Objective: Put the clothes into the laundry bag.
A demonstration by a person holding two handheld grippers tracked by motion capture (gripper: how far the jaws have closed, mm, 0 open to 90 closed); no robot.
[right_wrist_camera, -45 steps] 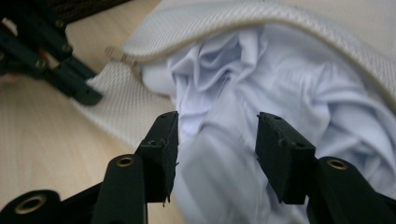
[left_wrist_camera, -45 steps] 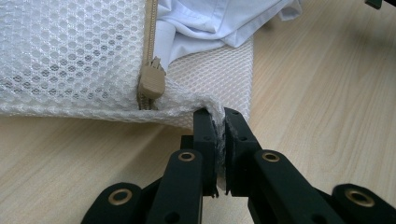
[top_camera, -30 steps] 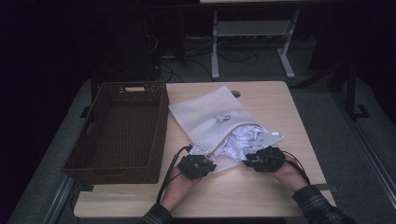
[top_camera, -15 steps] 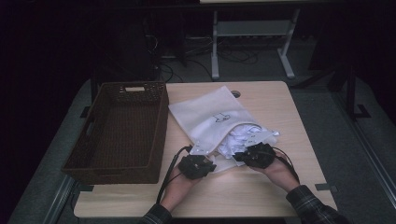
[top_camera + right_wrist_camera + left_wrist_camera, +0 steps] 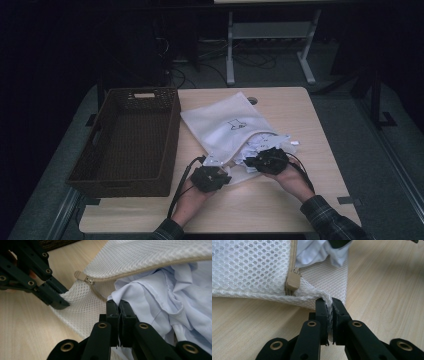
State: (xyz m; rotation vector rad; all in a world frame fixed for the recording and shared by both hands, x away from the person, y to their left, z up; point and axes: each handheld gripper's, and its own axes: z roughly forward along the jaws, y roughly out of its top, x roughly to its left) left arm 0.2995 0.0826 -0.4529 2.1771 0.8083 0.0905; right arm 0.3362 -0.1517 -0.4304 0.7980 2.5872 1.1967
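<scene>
While pinched at its near corner by the left tongs point(image 5: 330, 305), lies flat on the tabletop point(image 5: 320, 200) just right of the brown wicker basket point(image 5: 127, 142): white mesh laundry bag point(image 5: 225, 127), zipper pull point(image 5: 292, 281) close beside that grip. Pressed together on a fold of white garment point(image 5: 160, 297) spilling from the bag's open mouth: right tongs point(image 5: 119, 305), near the left pair.

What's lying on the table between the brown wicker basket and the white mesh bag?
Nothing: the high view shows bare wooden tabletop between the brown wicker basket and white mesh bag.
</scene>
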